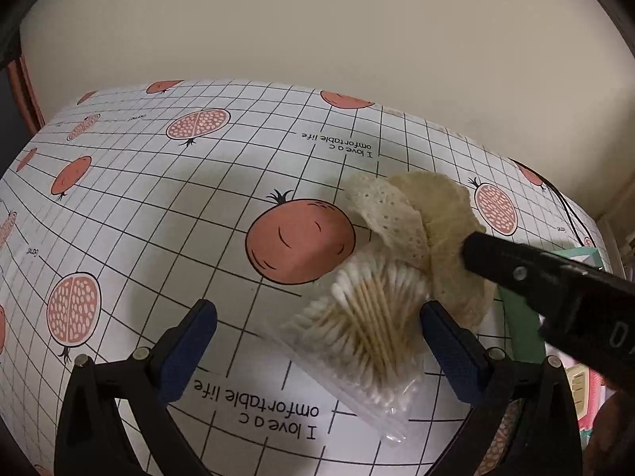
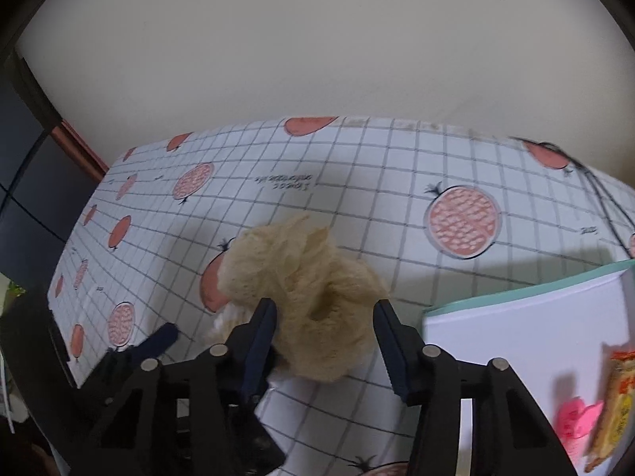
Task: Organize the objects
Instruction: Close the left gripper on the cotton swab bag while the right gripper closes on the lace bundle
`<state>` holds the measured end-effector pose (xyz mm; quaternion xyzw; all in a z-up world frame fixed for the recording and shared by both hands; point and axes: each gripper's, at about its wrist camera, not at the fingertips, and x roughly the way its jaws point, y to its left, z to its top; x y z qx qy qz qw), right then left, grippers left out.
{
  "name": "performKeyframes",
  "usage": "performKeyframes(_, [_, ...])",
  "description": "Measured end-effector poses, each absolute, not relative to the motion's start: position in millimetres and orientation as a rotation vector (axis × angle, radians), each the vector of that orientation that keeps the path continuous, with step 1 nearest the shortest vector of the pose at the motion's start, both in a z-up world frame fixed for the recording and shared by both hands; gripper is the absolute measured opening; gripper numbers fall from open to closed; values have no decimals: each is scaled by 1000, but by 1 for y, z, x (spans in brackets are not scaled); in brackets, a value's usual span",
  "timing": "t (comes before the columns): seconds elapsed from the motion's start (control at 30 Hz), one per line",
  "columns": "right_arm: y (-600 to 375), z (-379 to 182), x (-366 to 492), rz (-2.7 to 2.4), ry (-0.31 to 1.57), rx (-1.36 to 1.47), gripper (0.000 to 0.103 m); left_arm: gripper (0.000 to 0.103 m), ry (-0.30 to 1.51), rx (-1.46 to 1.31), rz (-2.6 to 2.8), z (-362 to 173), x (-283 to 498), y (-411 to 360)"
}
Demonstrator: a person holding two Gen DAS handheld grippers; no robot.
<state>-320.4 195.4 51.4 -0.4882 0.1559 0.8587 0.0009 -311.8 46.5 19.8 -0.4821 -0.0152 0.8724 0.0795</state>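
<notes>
A clear bag of cotton swabs [image 1: 365, 329] lies on the pomegranate-print tablecloth [image 1: 158, 206]. My left gripper [image 1: 321, 349] stands open around it, the right pad close beside the bag and the left pad well clear. Just beyond lies a beige lace scrunchie [image 1: 440, 222], with a finger of my right gripper [image 1: 516, 269] reaching onto it from the right. In the right wrist view the scrunchie [image 2: 313, 285] fills the gap of my right gripper [image 2: 325, 333]. The left pad touches it, and a sliver of cloth shows beside the right pad.
A white box with a teal rim [image 2: 516, 337] stands at the right, holding a snack packet [image 2: 619, 396] and a pink item [image 2: 575, 420]. A black cable [image 2: 603, 198] runs over the table's far right. A beige wall rises behind the table.
</notes>
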Motion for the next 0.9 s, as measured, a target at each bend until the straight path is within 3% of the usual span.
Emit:
performKeyframes(0.33, [177, 47, -321, 2688, 448, -1573, 11, 82, -72, -1436, 2546, 17, -312, 53])
performKeyframes(0.43, [176, 50, -321, 2691, 420, -1562, 8, 78, -59, -1434, 2543, 17, -310, 54])
performKeyframes(0.63, [178, 56, -315, 2688, 414, -1536, 7, 59, -93, -1435, 2536, 20, -310, 53])
performKeyframes(0.9, [178, 62, -298, 2684, 406, -1528, 7, 54, -178, -1504, 2579, 23, -311, 33])
